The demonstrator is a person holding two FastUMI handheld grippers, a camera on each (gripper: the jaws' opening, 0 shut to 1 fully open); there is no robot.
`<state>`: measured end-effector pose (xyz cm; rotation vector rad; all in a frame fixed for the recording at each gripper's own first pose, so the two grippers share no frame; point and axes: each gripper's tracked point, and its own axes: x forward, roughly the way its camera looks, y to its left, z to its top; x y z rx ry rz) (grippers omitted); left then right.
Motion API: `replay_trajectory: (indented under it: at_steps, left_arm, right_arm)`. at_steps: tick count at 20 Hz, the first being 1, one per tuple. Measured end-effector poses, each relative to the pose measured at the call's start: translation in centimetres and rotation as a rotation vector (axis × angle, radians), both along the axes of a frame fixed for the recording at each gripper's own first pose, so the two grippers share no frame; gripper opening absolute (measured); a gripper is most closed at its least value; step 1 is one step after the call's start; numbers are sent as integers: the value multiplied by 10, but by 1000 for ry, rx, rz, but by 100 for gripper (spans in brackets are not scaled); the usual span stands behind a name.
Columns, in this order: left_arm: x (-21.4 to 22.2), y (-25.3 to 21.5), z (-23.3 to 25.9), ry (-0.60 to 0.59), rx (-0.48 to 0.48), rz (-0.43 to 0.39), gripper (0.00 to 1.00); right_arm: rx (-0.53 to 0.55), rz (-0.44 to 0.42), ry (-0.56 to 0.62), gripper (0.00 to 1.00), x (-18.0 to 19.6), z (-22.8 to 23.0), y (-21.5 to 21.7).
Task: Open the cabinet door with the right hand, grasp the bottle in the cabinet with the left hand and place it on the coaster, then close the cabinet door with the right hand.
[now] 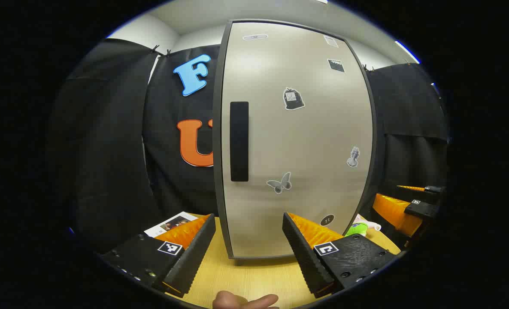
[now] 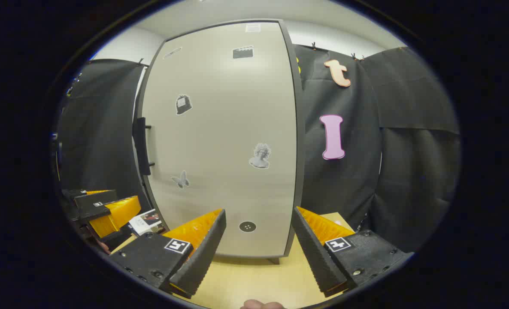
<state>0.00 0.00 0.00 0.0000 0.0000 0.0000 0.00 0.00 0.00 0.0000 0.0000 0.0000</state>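
Black cloth is hanging behind the shut grey cabinet door, and you're holding both tools spread empty, the right tool risking slipping off the slim black handle.

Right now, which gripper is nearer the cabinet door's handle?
Left. The left gripper faces the handle almost head-on; the right gripper sits toward the door's opposite edge.

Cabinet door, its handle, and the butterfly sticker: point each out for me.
Cabinet door (image 1: 297, 141): left gripper view, bare middle of the shut panel.
Handle (image 1: 239, 141): left gripper view, middle of the dark vertical bar.
Butterfly sticker (image 2: 180, 180): right gripper view, centre of its wings, low on the door.
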Motion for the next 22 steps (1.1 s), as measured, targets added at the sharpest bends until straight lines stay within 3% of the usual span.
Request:
replay_trajectory:
  at_steps: [22]
  left_arm:
    - [-6, -12, 1, -4, 25, -11, 95]
  right_arm:
    - [14, 25, -5, 99, -3, 4, -7]
